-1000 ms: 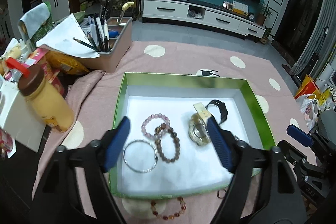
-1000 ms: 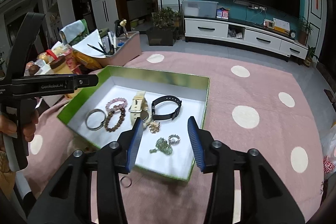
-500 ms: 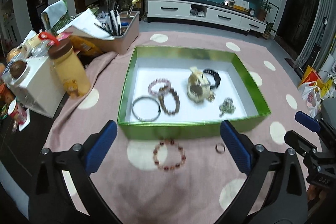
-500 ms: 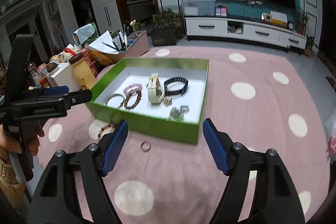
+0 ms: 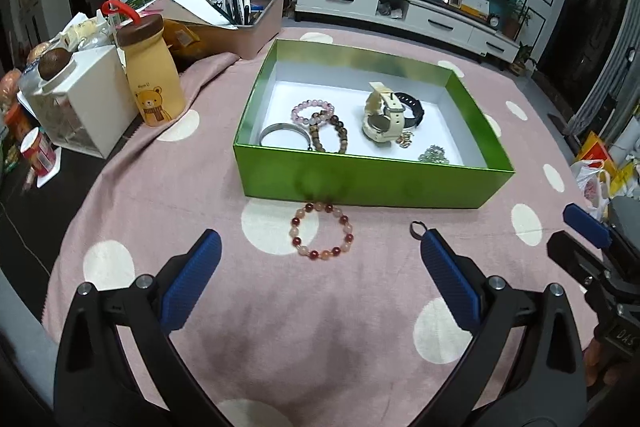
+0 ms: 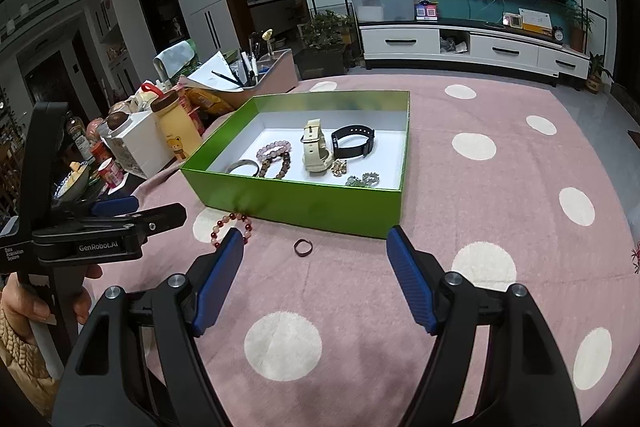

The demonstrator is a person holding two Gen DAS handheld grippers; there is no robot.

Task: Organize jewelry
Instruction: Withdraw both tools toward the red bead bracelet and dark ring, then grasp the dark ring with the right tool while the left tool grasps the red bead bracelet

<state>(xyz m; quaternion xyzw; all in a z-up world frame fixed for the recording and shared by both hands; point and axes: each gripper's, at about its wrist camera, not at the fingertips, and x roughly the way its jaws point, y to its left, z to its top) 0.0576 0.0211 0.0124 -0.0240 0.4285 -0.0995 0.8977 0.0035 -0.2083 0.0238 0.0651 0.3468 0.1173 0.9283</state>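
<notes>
A green box [image 5: 360, 183] stands on the pink dotted cloth. It holds a silver bangle [image 5: 280, 131], two bead bracelets, a cream watch [image 5: 380, 115], a black watch [image 5: 414, 111] and small brooches. In front of the box, on the cloth, lie a red and pink bead bracelet [image 5: 347, 225] and a small dark ring [image 5: 416, 228]. My left gripper [image 5: 318, 243] is open wide just short of the bracelet, its right fingertip beside the ring. My right gripper [image 6: 315, 235] is open and empty, and the ring [image 6: 303, 247] lies between its tips. The bracelet [image 6: 224, 227] sits by its left finger.
A yellow bear bottle [image 5: 150, 75], a white container [image 5: 80, 103] and a pink organizer with pens [image 5: 248, 31] crowd the table's left side. A small red jar [image 5: 38, 151] stands at the left edge. Bare pink cloth [image 6: 500, 167] stretches right of the box.
Both grippers have pulled back from above the box to the cloth in front of it, and both have opened wider. The loose bracelet and ring now lie just ahead of them.
</notes>
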